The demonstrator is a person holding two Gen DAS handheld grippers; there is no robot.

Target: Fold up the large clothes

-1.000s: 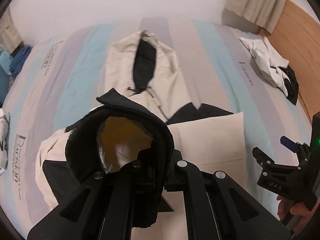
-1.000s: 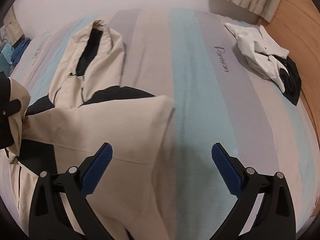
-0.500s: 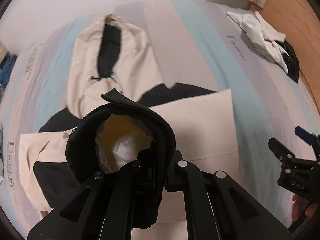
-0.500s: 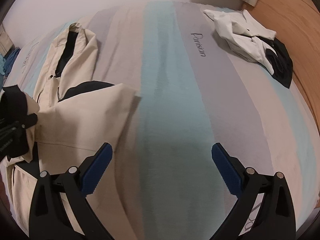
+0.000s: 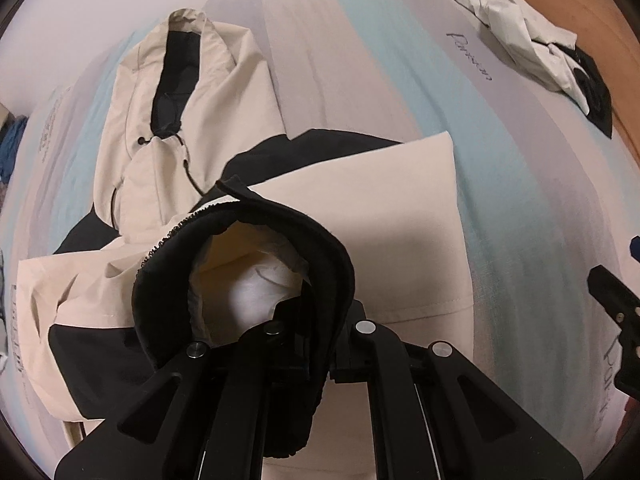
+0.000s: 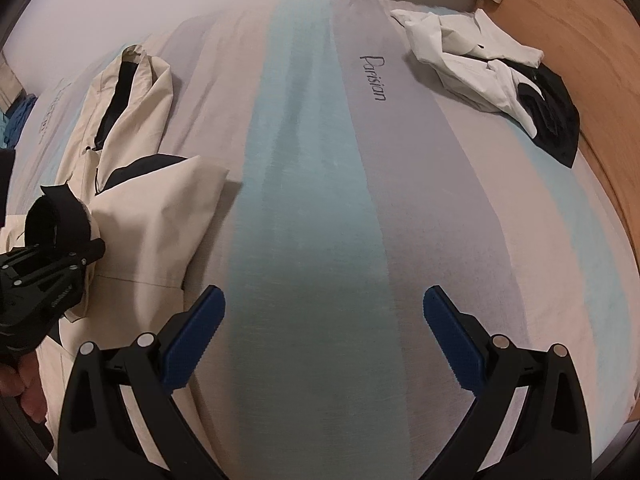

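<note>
Nearby, left gripper [image 5: 308,316] pinching jacket [image 5: 360,216] cuff; right gripper [image 6: 322,328] agape over bedsheet [image 6: 320,200].

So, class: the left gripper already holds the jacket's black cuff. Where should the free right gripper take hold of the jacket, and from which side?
Probably the beige folded panel's free corner, nearest the right gripper. It lies flat on the striped bedspread with its edge exposed, so come in from the right with open jaws and pinch across the edge. The left gripper keeps the black cuff.
</note>
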